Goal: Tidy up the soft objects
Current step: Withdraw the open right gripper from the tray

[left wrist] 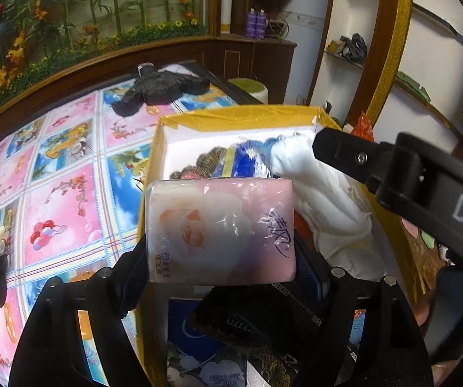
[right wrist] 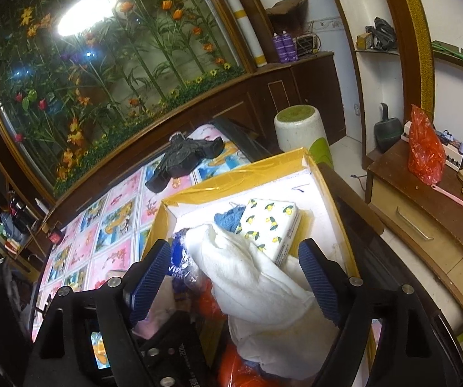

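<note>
My left gripper [left wrist: 220,258] is shut on a pink tissue pack [left wrist: 220,229] and holds it over the near end of the yellow-edged cardboard box [left wrist: 231,116]. The box holds a white cloth [left wrist: 321,193], a blue cloth [left wrist: 251,158] and a blue tissue pack [left wrist: 199,338]. My right gripper [right wrist: 234,277] is open over the same box [right wrist: 231,177], its blue pads either side of the white cloth [right wrist: 257,280] without pinching it. A lemon-print tissue pack [right wrist: 270,229] and a blue cloth [right wrist: 228,221] lie further in. The right gripper's finger also shows in the left wrist view [left wrist: 354,158].
The box stands on a table with a pink and blue patterned cover [left wrist: 60,200]. A black cloth item [left wrist: 163,88] lies at the far end of the table. A white stool [right wrist: 299,129] and a wooden cabinet [right wrist: 425,213] with a red bag [right wrist: 425,148] stand to the right.
</note>
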{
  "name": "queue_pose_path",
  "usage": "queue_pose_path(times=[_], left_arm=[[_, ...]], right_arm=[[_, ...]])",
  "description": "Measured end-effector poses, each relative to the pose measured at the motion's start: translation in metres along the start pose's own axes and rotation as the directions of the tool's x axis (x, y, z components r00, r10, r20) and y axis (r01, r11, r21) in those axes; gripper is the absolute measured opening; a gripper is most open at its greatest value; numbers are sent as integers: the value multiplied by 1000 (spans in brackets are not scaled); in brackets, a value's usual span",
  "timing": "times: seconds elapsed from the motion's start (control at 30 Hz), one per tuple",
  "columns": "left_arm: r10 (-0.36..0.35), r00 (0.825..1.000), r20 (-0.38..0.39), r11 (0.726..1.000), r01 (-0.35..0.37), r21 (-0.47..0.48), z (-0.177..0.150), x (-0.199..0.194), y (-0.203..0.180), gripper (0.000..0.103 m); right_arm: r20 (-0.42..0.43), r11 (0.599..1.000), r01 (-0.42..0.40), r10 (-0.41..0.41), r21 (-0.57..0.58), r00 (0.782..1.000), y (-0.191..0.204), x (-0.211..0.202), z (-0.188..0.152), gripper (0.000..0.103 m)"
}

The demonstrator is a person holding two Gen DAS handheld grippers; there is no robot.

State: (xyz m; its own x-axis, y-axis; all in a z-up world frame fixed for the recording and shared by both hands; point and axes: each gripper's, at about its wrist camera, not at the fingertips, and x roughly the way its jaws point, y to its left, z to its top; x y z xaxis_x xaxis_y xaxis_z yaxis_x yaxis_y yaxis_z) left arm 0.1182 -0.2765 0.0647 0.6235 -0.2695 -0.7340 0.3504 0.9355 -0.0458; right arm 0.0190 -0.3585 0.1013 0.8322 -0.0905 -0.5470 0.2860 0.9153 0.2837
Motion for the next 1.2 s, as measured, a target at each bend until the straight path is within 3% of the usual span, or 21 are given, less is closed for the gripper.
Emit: queue_pose_path(times=[0.17,0.33,0.73,1.07,1.2], left_arm=[[4,997,82,999,-7,34,-2,-24,-4,80],[-15,993,113,999,11,35,-5,-38,-1,80],[-3,989,148,997,-8,75,-24,-66,-4,80],[-3,987,159,998,-6,58,-47,-91,1,80],[-9,988,157,999,3,42,-55,-103,8,80]], right_arm=[[51,1000,6,-6,-8,999,3,-8,-8,84],[74,999,8,-11,34,997,-5,-13,-19,86],[91,999,42,-44,18,995,2,-18,-29,87],[138,995,99,-96,-10,986,9,-22,-39,89],[168,990,130,-120,-50,978,16,-41,-54,90]])
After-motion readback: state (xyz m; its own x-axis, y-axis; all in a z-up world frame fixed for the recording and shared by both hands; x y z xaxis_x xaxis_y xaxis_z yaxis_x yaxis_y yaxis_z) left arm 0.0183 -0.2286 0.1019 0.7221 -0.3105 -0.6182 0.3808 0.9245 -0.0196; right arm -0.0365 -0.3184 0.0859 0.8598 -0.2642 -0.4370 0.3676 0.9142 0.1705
